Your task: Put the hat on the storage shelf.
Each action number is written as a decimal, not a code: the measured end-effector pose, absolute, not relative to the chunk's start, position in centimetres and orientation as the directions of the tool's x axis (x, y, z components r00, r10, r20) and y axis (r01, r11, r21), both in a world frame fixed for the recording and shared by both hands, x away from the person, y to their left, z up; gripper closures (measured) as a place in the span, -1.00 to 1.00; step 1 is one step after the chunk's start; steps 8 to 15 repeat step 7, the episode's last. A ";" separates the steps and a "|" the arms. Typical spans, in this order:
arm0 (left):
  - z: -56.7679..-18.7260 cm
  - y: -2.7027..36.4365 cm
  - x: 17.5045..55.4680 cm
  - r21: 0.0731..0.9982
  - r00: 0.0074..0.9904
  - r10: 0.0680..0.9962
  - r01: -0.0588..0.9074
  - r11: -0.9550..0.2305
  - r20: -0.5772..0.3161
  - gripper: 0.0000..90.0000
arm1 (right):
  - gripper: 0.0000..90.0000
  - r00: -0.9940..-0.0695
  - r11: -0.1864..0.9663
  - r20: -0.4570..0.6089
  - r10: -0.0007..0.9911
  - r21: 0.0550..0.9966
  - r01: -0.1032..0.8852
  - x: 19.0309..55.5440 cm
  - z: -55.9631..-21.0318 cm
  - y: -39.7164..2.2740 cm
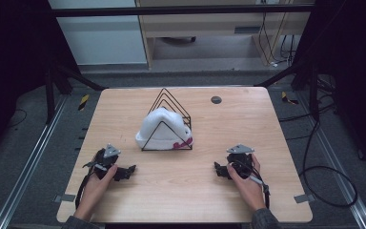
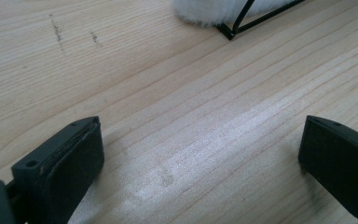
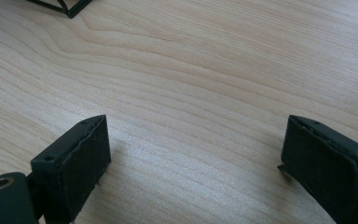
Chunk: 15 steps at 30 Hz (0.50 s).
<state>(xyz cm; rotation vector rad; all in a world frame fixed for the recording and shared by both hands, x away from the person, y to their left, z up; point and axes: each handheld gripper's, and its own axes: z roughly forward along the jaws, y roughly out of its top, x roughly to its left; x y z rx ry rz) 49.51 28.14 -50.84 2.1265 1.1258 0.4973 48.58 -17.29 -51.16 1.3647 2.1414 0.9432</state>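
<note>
Pale wood grain covers the worktop (image 1: pixel 186 186), which fills the middle of the high view with grey floor and dark framing around it. At the centre of that view stands a black wire rack (image 1: pixel 170 123) made of nested triangles, and a white fluffy hat (image 1: pixel 158 128) with a dark pink mark at its lower right sits within the wires. A small dark round disc (image 1: pixel 216 99) lies on the wood in the upper right part of the worktop, well apart from the rack. At lower left the left gripper (image 1: pixel 126 171) rests on the wood in the person's left hand (image 1: pixel 95 183); at lower right the right gripper (image 1: pixel 218 169) rests in the right hand (image 1: pixel 245 183). Both are apart from the rack. In the left gripper view the left gripper (image 2: pixel 200 154) has its jaws spread wide with bare wood between them and nothing held; a corner of the wire rack (image 2: pixel 242 21) and the fuzzy white edge of the hat (image 2: pixel 205 10) sit at the top of the frame. In the right gripper view the right gripper (image 3: pixel 196 154) likewise has its jaws wide apart and empty over bare wood, with a corner of the rack (image 3: pixel 67 7) at the upper left.
</note>
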 end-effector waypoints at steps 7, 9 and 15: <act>-50.9 28.2 49.5 0.712 0.556 0.831 0.575 -0.403 0.020 -1.00 | -0.82 -0.409 0.276 0.001 0.913 0.737 0.617 48.5 -51.2 -17.2; -50.9 28.2 49.5 0.712 0.556 0.831 0.575 -0.403 0.020 -1.00 | -0.82 -0.409 0.276 0.001 0.913 0.737 0.617 48.5 -51.2 -17.2; -50.9 28.2 49.5 0.712 0.556 0.831 0.575 -0.403 0.020 -1.00 | -0.82 -0.409 0.276 0.001 0.913 0.737 0.617 48.5 -51.2 -17.2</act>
